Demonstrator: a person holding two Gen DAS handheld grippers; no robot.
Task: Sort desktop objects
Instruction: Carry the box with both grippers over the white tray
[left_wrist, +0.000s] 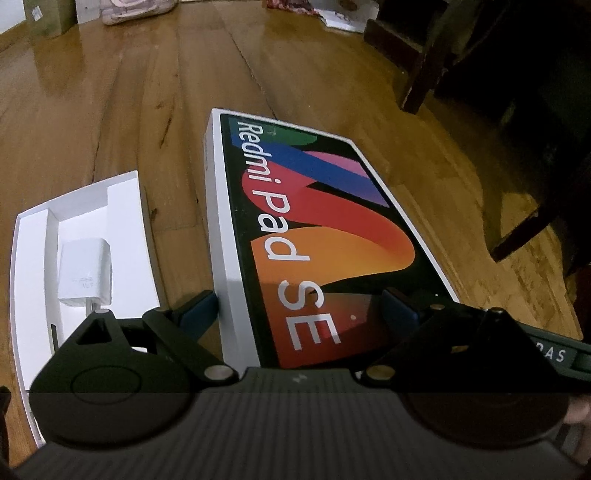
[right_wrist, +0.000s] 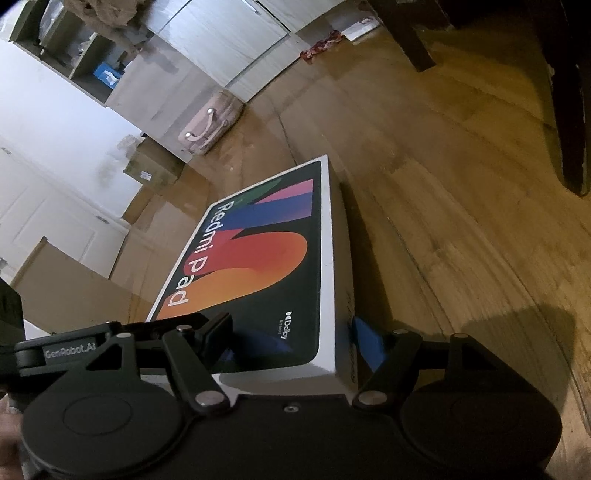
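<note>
A Redmi Pad SE box lid (left_wrist: 325, 229) with a colourful print lies on the wooden floor; it also shows in the right wrist view (right_wrist: 266, 266). My left gripper (left_wrist: 299, 314) straddles its near left corner, one blue pad outside the white side wall, the other over the printed top. My right gripper (right_wrist: 295, 339) straddles the near right corner, one pad on top, one against the side. Both grip the lid. A white box tray (left_wrist: 33, 266) holding a white charger (left_wrist: 85, 277) lies to the left.
Dark chair legs (left_wrist: 417, 66) stand at the right, also visible in the right wrist view (right_wrist: 569, 122). A pink bag (right_wrist: 210, 129) and cardboard boxes (right_wrist: 155, 166) sit by the white wall. Wooden floor (left_wrist: 110, 110) surrounds the lid.
</note>
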